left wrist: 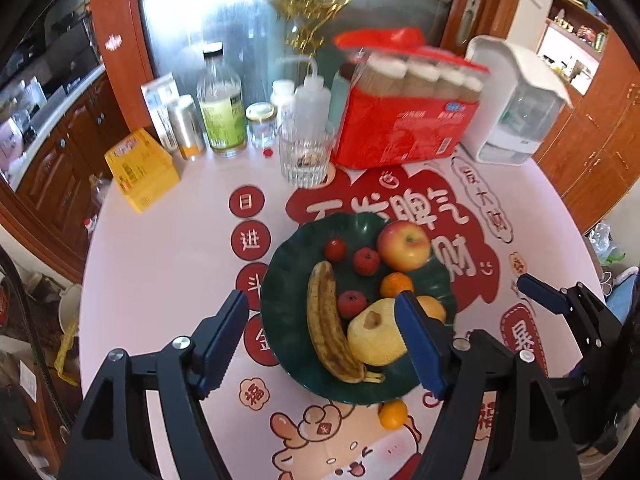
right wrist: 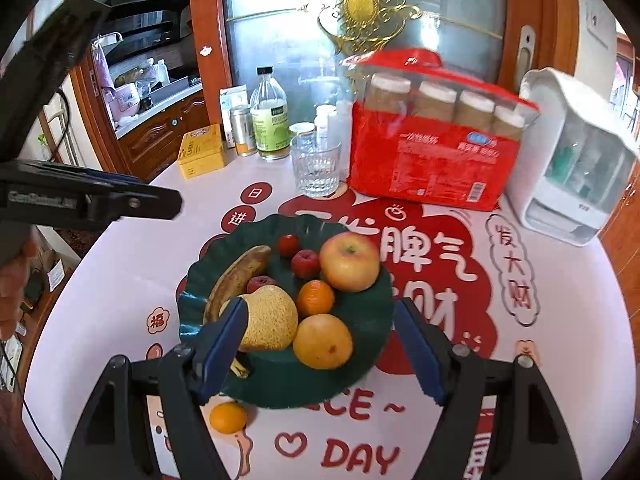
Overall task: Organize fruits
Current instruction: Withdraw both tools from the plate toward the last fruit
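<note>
A dark green plate (left wrist: 280,280) (right wrist: 372,320) on the table holds a spotted banana (left wrist: 326,324) (right wrist: 236,276), a yellow pear (left wrist: 374,334) (right wrist: 268,320), an apple (left wrist: 404,246) (right wrist: 350,262), a tangerine (left wrist: 395,285) (right wrist: 316,298), an orange (right wrist: 323,341) and three small red fruits (left wrist: 366,261). One tangerine (left wrist: 393,414) (right wrist: 228,417) lies on the table by the plate's near rim. My left gripper (left wrist: 320,344) is open and empty above the plate. My right gripper (right wrist: 320,348) is open and empty above the plate; it also shows at the right of the left wrist view (left wrist: 540,296).
At the back stand a drinking glass (left wrist: 306,156) (right wrist: 316,168), a red pack of cups (left wrist: 404,120) (right wrist: 432,152), a white dispenser (left wrist: 516,104) (right wrist: 576,160), several bottles and jars (left wrist: 222,108), and a yellow box (left wrist: 142,168) (right wrist: 201,151). The round table's edge curves at left and right.
</note>
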The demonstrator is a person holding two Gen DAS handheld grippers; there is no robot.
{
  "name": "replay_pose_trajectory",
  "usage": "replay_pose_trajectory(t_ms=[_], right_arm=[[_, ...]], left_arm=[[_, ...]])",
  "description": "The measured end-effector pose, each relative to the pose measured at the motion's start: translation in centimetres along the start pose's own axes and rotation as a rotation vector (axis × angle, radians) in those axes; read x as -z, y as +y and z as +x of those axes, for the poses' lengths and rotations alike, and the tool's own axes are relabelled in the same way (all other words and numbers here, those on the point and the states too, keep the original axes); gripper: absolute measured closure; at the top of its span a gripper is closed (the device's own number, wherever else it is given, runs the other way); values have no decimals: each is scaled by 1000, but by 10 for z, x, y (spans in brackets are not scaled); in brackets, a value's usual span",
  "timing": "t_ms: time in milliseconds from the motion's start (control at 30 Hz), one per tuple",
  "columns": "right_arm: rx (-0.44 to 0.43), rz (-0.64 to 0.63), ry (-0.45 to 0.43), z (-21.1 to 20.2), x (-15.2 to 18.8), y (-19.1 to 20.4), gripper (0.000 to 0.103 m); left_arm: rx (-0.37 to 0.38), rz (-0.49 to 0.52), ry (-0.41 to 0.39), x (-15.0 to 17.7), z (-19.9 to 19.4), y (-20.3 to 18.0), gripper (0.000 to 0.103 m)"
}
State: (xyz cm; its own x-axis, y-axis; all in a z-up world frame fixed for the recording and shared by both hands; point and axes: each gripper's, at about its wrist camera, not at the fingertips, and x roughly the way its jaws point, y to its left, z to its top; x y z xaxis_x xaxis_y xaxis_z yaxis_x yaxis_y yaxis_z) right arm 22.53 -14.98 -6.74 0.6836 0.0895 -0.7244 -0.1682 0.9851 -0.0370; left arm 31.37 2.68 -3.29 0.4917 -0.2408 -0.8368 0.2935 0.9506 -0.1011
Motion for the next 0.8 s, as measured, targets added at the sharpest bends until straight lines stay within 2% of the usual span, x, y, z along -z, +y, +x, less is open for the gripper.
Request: replay_pose_trajectory(t_ms=[267,433,633,800], right_arm=[[80,30,-59,-53,-10,-4,27],[84,19,-73,-84,-10,0,27],[76,28,-86,-112,2,4,27],[64,40,-71,-120,22,3,27]], left_arm=[[8,44,-104,9,-64,-18,23],[16,65,-143,23,-91,-27,23],[48,51,-155,43,-107,-31,22],[52,52,-154,64,-106,-35,22]])
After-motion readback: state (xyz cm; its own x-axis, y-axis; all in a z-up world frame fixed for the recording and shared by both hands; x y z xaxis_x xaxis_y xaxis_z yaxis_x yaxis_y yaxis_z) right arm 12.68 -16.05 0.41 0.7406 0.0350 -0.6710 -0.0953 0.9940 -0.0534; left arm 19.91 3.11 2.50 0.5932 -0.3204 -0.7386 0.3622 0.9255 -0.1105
